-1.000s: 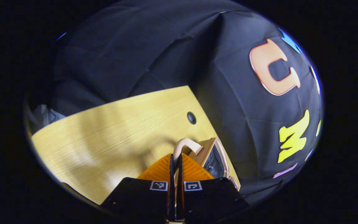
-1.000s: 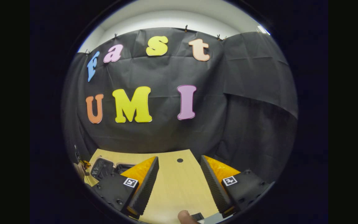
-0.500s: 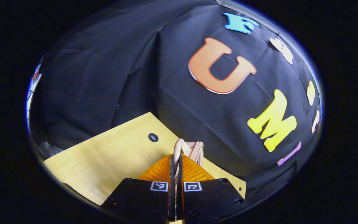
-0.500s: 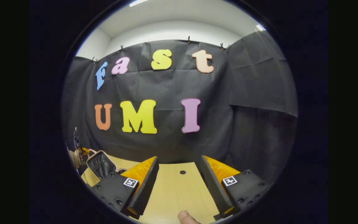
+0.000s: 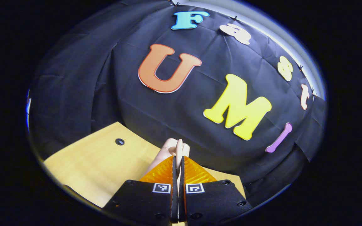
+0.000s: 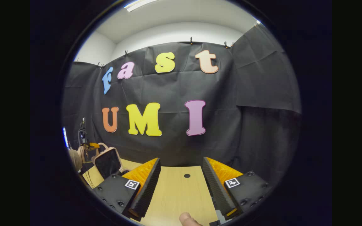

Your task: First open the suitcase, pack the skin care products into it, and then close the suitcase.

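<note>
In the left gripper view the left gripper [image 5: 178, 163] has its jaws clenched tight on the beige handle [image 5: 178, 147] of the suitcase, both orange fingers pressed against the thin loop that pokes up just past their tips. Beyond it lies the pale wooden surface [image 5: 99, 160] with a small dark round hole [image 5: 119, 142] toward its far edge.

In the right gripper view the right gripper [image 6: 181, 185] hangs low over the near part of the surface with its jaws released, wide apart and grasping nothing; a fingertip [image 6: 188, 219] shows at the bottom edge between them. At the far left of this view the suitcase [image 6: 107, 162] is open, its lid raised nearly upright with the dark lining facing the camera, and the left gripper sits at the lid's top by the handle, a hand [image 6: 74, 158] behind it
</note>
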